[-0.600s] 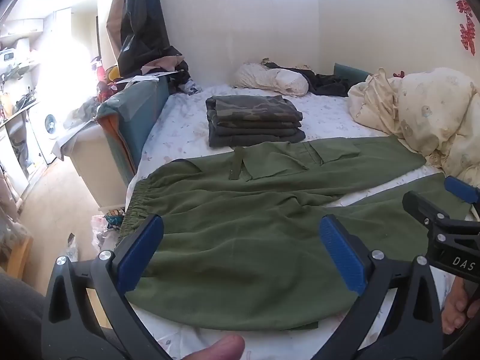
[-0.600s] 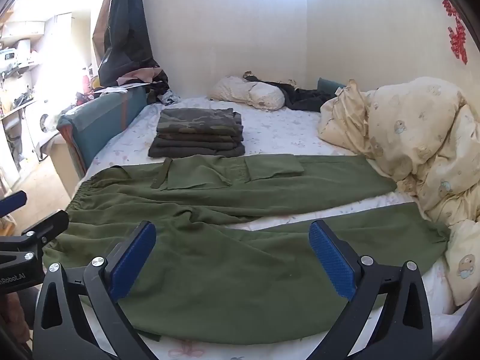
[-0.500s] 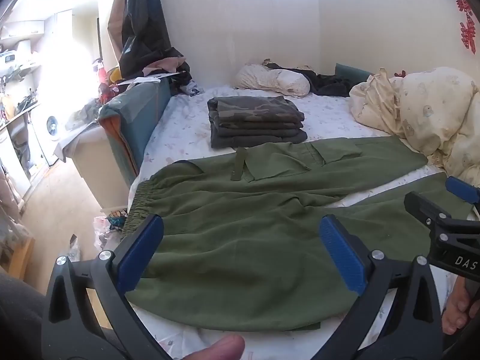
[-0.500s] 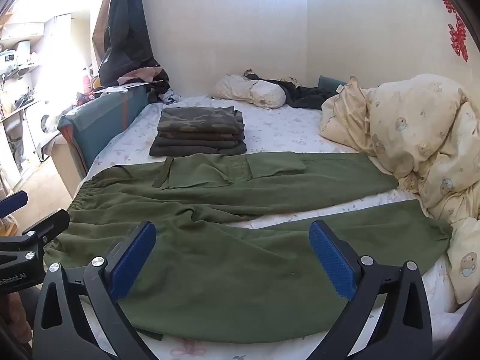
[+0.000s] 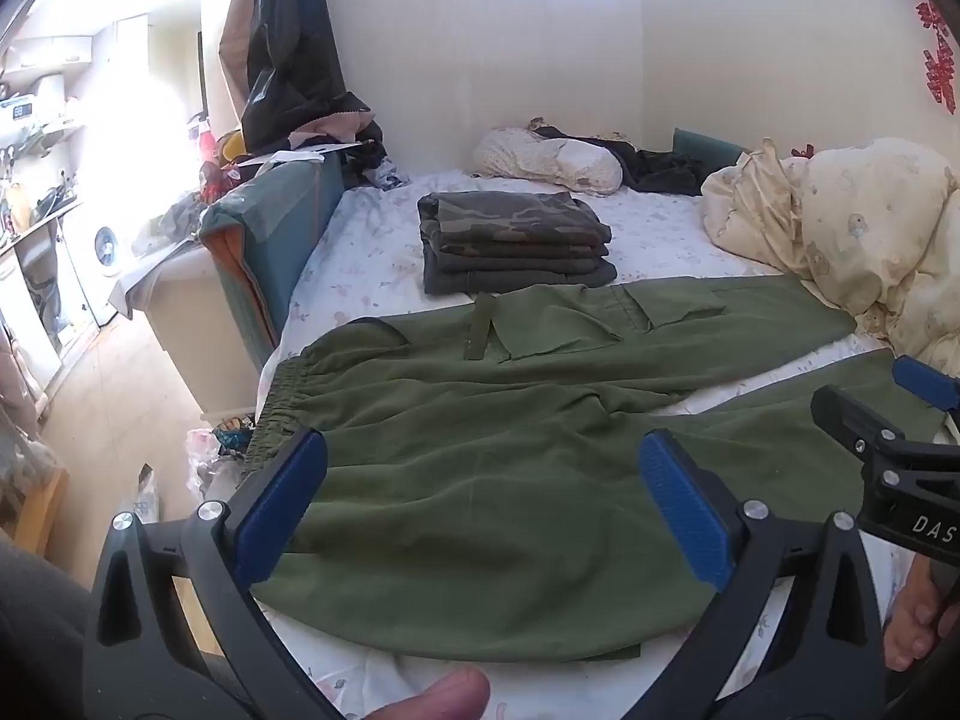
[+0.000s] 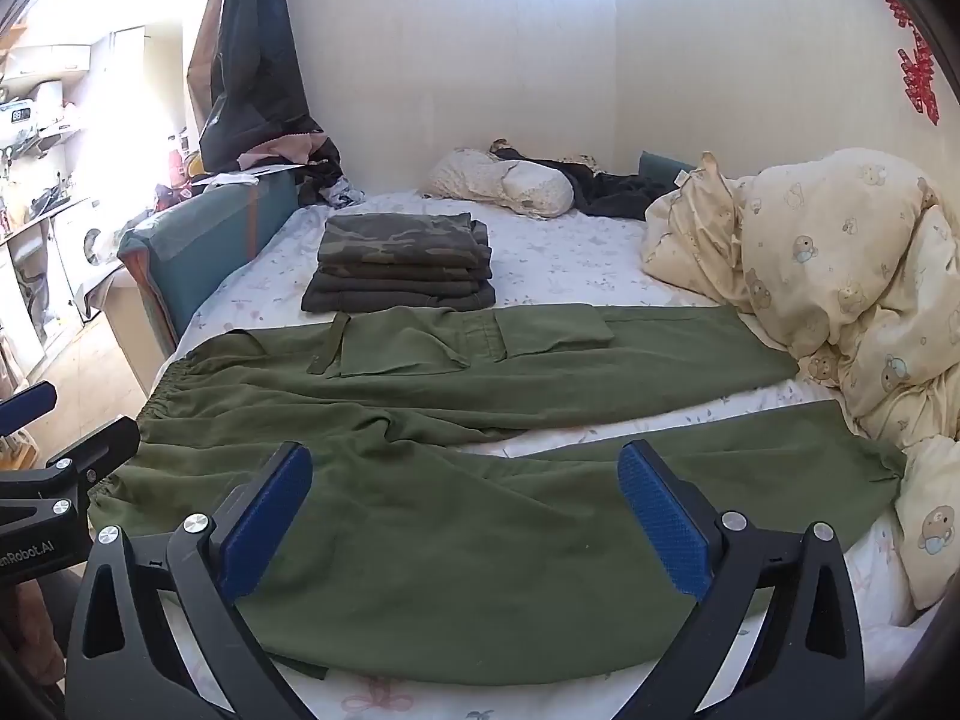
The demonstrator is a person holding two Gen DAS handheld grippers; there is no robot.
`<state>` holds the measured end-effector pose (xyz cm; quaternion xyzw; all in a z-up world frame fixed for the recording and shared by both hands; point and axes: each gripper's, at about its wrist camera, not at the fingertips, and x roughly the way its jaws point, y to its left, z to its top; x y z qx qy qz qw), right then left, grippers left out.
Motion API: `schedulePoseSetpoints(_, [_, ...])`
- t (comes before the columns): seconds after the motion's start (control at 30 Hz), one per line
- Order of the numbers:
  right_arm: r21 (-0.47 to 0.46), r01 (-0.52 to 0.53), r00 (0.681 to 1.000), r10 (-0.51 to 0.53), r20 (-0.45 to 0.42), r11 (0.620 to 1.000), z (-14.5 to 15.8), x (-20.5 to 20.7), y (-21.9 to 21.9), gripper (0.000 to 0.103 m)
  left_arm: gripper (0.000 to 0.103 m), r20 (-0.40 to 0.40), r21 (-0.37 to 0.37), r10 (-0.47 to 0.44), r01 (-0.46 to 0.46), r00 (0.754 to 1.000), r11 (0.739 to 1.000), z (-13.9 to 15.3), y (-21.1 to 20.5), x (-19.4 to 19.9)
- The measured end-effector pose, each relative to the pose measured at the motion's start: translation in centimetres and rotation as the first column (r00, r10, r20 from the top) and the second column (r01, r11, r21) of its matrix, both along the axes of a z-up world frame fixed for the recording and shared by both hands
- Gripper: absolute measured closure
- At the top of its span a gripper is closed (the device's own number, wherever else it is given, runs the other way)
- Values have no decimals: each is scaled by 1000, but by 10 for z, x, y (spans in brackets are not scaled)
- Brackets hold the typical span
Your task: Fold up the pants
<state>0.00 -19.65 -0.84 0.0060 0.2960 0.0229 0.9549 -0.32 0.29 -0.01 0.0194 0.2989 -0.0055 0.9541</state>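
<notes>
Olive green pants [image 5: 480, 468] lie spread flat on the bed, waistband at the left, both legs running to the right; they also show in the right wrist view [image 6: 480, 510]. My left gripper [image 5: 480, 504] is open and empty, held above the pants near the waist end. My right gripper [image 6: 465, 516] is open and empty above the near leg. Each gripper shows at the edge of the other's view: the right one [image 5: 894, 420] and the left one [image 6: 54, 438].
A stack of folded camouflage and dark pants [image 5: 516, 246] sits on the sheet [image 5: 660, 234] behind the green pair. A cream duvet [image 6: 840, 288] is heaped at the right. A pillow [image 5: 552, 159] lies by the wall. A teal cushion [image 5: 264, 240] stands at the bed's left edge.
Both views have shifted only slightly; the pants lie as before and both grippers stay open.
</notes>
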Motion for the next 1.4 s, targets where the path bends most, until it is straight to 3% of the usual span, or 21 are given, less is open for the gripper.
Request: schedulePoseSetpoints(1.4, [-5, 0, 1000, 0, -4, 1000, -2, -2, 5, 0, 1, -10, -14, 3, -3, 1000, 1000, -1, 4, 2])
